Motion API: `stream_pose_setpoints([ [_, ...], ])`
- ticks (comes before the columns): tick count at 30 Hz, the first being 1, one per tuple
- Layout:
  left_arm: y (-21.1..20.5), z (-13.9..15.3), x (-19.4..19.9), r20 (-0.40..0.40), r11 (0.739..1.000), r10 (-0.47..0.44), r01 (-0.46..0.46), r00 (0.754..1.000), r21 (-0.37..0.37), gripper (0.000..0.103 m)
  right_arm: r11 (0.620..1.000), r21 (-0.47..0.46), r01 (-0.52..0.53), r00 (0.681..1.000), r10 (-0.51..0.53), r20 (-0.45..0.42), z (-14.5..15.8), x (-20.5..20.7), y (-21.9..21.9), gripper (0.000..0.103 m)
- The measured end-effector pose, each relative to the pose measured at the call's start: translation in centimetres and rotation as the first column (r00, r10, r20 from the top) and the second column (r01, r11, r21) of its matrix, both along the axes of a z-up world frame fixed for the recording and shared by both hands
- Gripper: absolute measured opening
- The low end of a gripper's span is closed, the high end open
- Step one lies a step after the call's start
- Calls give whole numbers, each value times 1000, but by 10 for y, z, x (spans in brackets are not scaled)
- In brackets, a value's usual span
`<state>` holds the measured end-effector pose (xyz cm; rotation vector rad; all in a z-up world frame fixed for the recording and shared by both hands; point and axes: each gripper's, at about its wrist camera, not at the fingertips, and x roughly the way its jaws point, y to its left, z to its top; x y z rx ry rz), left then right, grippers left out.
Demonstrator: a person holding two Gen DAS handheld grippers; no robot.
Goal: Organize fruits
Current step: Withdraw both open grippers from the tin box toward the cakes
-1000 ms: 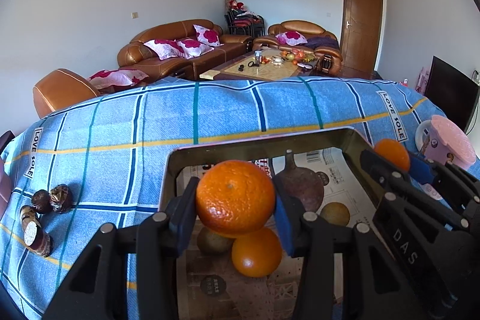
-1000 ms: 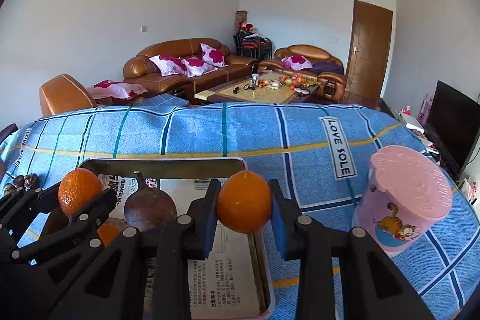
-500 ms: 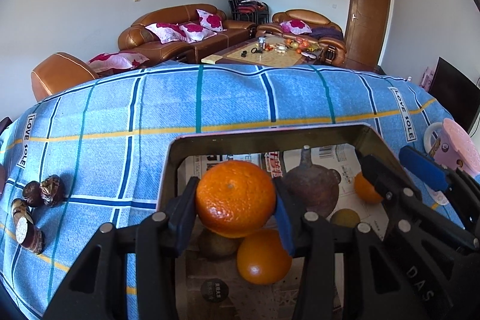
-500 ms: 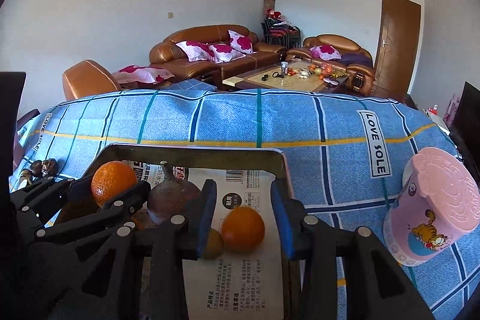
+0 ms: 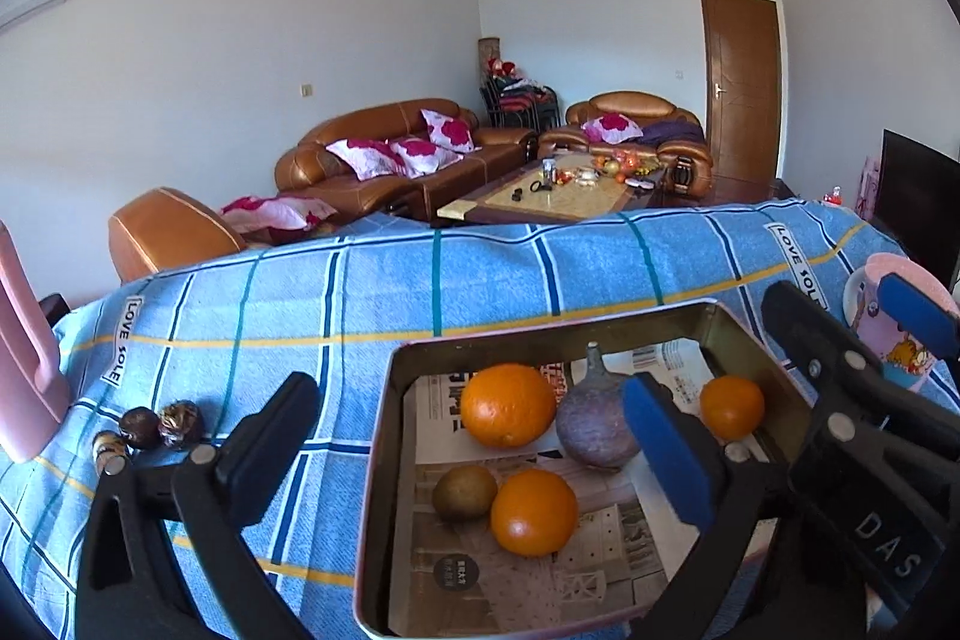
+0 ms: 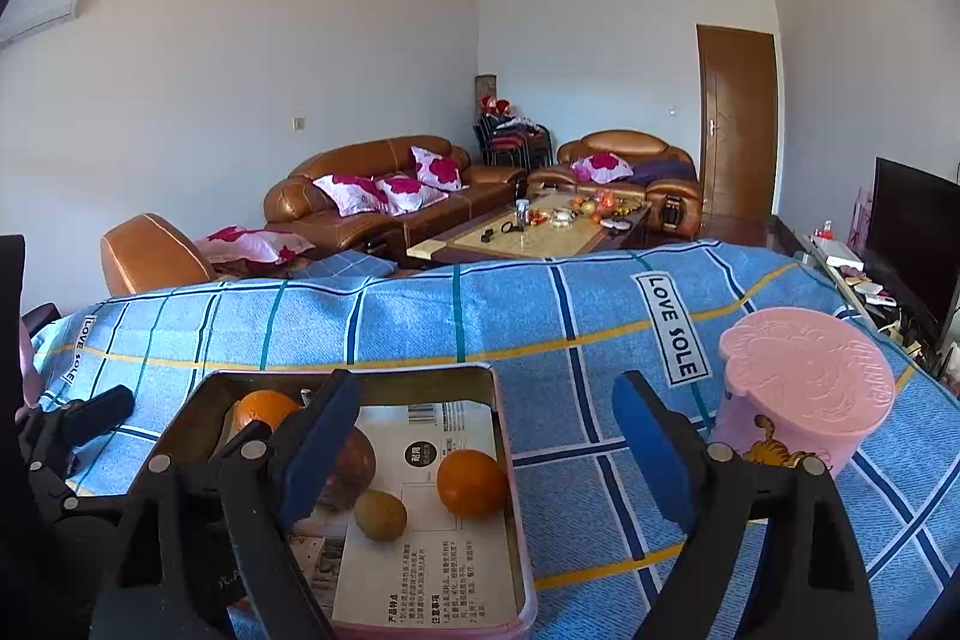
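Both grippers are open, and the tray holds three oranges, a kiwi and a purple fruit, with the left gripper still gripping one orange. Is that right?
Not quite. The left gripper grips nothing: the left wrist view shows its jaws spread wide and empty. All three oranges lie in the tray with the kiwi and the purple fruit. The right gripper is open too.

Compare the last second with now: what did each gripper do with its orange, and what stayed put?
Both let go. The left gripper, shut on an orange a second ago, now stands open, that orange lying in the tray. The right gripper dropped its orange half a second earlier and has since opened wider. The kiwi, the front orange, the purple fruit and the pink cup stayed.
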<state>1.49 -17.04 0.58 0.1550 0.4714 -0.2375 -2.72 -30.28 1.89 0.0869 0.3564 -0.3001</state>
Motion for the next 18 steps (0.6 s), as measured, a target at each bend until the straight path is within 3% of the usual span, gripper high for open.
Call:
stream_pose_setpoints([
  [7,9,8,-14,83,999,37,-36,996,-15,103,995,-78,68,995,-61,85,7,-21,11,89],
  [16,14,9,-29,108,999,32,-34,994,17,103,995,-60,78,995,-74,70,7,-34,9,89],
  [18,14,9,-32,115,999,41,-45,992,25,103,997,-38,70,996,-68,49,4,-38,9,96],
])
